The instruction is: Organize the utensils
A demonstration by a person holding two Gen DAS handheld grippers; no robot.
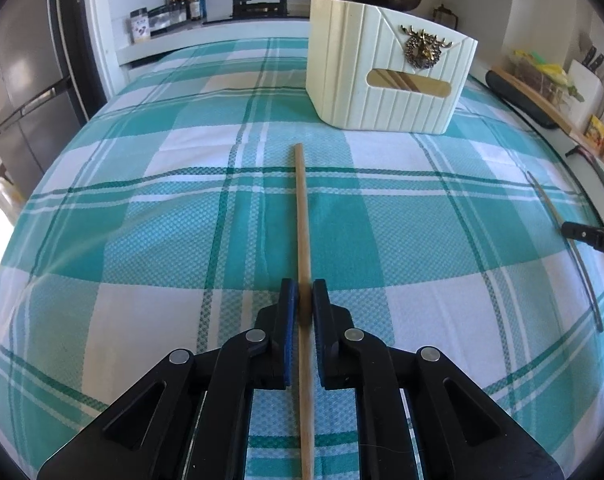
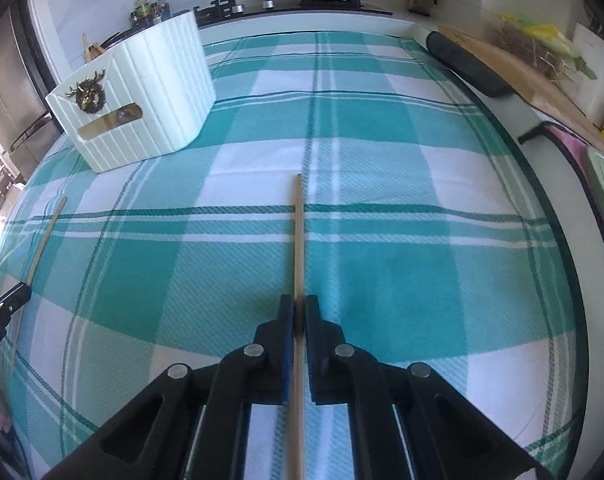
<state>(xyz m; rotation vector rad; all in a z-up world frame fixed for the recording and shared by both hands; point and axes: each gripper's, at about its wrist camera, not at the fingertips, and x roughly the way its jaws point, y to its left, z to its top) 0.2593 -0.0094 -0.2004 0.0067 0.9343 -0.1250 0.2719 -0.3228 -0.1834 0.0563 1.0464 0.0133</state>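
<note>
Wooden chopsticks already stand in the cream holder [image 1: 385, 76]. Left gripper [image 1: 305, 300] is clamped on one chopstick [image 1: 302, 216]; right gripper [image 2: 299, 314] is clamped on another chopstick [image 2: 298, 240]. Both sticks are short of the holder; depositing remains outstanding.

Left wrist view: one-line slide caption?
Left gripper shut on a wooden chopstick over the checked tablecloth, cream utensil holder ahead.

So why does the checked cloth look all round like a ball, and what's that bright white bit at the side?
Left wrist view: the fisheye lens bends the flat tablecloth into a dome, and the picture corners go black. Right wrist view: same bulge, and strong light at the left edge washes out to white glare; the chopstick stays sharp.
</note>
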